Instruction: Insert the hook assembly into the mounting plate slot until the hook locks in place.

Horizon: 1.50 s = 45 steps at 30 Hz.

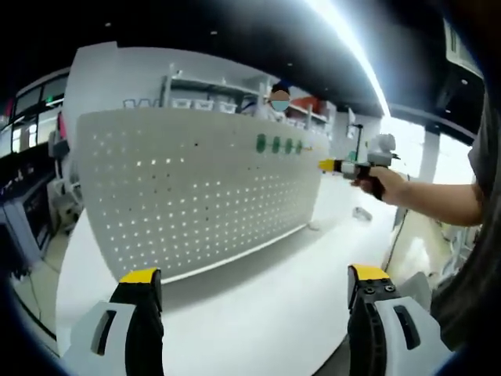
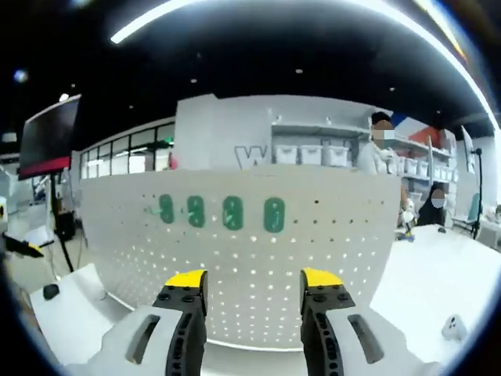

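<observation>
A: Left gripper view: our left gripper (image 1: pixel 254 283) has jaws apart, empty, above the white table (image 1: pixel 258 313).
B: Right gripper (image 2: pixel 254 282) likewise spread, nothing between. We face the pegboard (image 2: pixel 329 243); four green hooks (image 2: pixel 221 212) sit in its upper row.

I'm seeing a white perforated metal pegboard (image 2: pixel 250 258) dotted with holes, four green oval plastic hooks (image 2: pixel 221 212), yellow-tipped tools, white table (image 1: pixel 258 313).

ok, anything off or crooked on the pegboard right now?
Nothing stands out. The white pegboard stands upright on the table, four green hooks sit in an even row near its top edge. Both grippers look open and empty.
</observation>
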Available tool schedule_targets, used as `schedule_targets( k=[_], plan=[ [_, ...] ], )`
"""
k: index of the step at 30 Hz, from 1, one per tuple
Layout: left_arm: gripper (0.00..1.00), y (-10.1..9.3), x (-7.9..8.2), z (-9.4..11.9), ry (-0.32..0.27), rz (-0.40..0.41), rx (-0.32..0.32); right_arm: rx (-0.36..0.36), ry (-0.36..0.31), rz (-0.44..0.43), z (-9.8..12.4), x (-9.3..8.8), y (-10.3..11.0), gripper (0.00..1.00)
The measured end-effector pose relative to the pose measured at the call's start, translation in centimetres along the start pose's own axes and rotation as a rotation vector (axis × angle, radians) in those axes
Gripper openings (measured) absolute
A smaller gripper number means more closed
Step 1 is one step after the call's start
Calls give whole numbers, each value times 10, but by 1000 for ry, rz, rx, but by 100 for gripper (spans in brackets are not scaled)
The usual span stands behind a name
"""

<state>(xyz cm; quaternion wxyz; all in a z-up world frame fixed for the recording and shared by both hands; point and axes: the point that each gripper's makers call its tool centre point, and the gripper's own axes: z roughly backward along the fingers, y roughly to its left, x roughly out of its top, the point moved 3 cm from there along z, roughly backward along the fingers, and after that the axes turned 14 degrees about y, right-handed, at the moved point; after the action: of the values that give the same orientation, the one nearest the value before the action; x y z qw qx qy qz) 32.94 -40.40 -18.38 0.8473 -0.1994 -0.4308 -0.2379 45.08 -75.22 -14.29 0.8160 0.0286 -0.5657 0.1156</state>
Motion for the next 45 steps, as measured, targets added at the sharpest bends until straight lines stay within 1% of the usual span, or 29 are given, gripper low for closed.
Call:
schedule_targets(
  k=[2, 3, 5, 6, 7, 8, 9, 11, 12, 14, 18, 21, 23, 26, 30, 31, 33, 36, 40, 43, 44, 45],
  plan=[
    [100, -1, -1, 1, 4, -4, -1, 1, 8, 6, 11, -10, 8, 53],
    [100, -3, -1, 2, 3, -9, -1, 11, 27, 22, 17, -17, 14, 56],
    [100, -3, -2, 2, 3, -11, -3, 21, 41, 6, 27, -28, 22, 61],
    [100, -4, -3, 1, 4, -10, -4, 29, 47, -7, 28, -31, 24, 63],
    [100, -4, -3, 1, 5, -10, -4, 75, 75, -16, 31, -41, 32, 66],
    [100, -5, -4, 1, 4, -10, -4, 87, 108, -14, 32, -49, 35, 69],
    [100, -6, -5, 1, 4, -9, -6, 76, 130, -27, 35, -56, 35, 71],
    [100, -8, -6, 0, 9, -11, -10, 75, 131, -52, 39, -66, 37, 73],
    [100, -9, -7, 0, 9, -14, -11, 78, 151, -65, 43, -74, 40, 74],
    [100, -10, -8, 1, 11, -18, -14, 71, 164, -62, 50, -81, 42, 75],
    [100, -11, -10, 2, 10, -16, -11, 57, 177, -79, 61, -90, 45, 82],
    [100, -10, -13, 3, 11, -15, -9, 38, 198, -75, 69, -97, 47, 88],
    [100, -11, -15, 4, 12, -14, -9, 43, 203, -62, 73, -100, 50, 89],
    [100, -13, -17, 5, 13, -13, -8, 44, 215, -67, 75, -105, 50, 92],
    [100, -16, -19, 6, 16, -15, -11, 20, 234, -64, 79, -110, 48, 97],
    [100, -16, -20, 6, 16, -15, -13, 15, 242, -65, 80, -112, 48, 99],
    [100, -17, -21, 6, 18, -15, -14, -4, 307, -76, 84, -120, 46, 100],
    [100, -19, -21, 6, 18, -17, -18, -5, 285, -52, 87, -118, 49, 100],
    [100, -22, -22, 7, 16, -24, -21, 0, 280, -58, 93, -117, 56, 100],
    [100, -23, -24, 8, 19, -27, -21, -30, 280, -58, 97, -115, 53, 100],
    [100, -24, -24, 9, 17, -31, -20, -43, 286, -16, 99, -113, 51, 100],
    [100, -24, -23, 10, 14, -34, -19, -31, 278, 19, 100, -110, 54, 100]
  ],
)
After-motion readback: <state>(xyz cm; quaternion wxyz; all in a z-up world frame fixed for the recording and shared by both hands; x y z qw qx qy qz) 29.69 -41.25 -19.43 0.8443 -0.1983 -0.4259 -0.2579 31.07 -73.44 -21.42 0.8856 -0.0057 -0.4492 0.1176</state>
